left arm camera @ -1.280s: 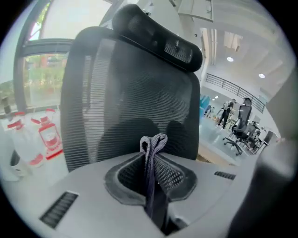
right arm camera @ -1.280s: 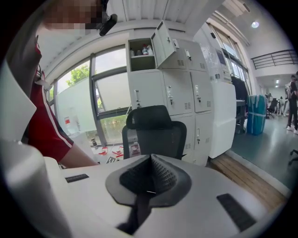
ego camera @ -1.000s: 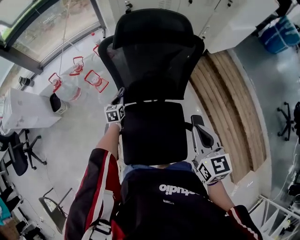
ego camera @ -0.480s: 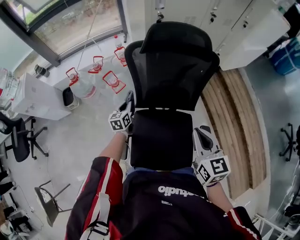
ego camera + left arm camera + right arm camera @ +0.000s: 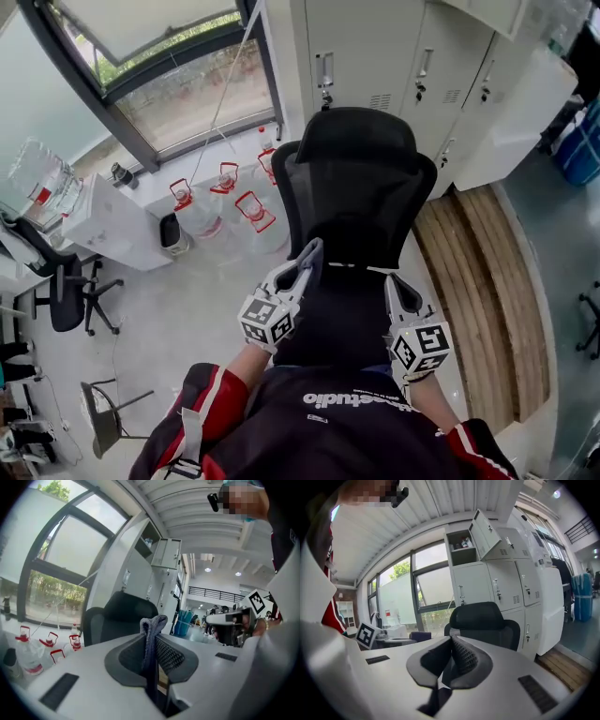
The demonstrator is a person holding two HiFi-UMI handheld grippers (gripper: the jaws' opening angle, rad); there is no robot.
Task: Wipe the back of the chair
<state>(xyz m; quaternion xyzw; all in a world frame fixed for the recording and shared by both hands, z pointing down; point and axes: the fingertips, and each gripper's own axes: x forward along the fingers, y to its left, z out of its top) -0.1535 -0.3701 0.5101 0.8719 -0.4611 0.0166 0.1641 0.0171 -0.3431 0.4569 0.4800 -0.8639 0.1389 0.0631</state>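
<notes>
The black office chair (image 5: pixel 356 202) faces me with its mesh back and padded headrest (image 5: pixel 361 141) upright. It also shows in the left gripper view as a dark chair (image 5: pixel 119 618) and in the right gripper view as a chair (image 5: pixel 485 620) ahead of the jaws. My left gripper (image 5: pixel 313 251) is held low in front of the chair's left side, shut on a grey-blue cloth (image 5: pixel 151 634) that sticks up between the jaws. My right gripper (image 5: pixel 392 283) is held beside it on the right, shut with nothing in it (image 5: pixel 451 644). Neither gripper touches the chair.
Several water jugs with red handles (image 5: pixel 220 202) stand on the floor left of the chair, by a window. White lockers (image 5: pixel 375 47) rise behind it. A wooden platform (image 5: pixel 478 272) lies to the right, a white desk (image 5: pixel 112 220) and a small office chair (image 5: pixel 70 291) to the left.
The view has drawn back from the chair and tilted up. Both grippers have come away from the seat's sides and now sit nearer my body, the left one moved right with the cloth.
</notes>
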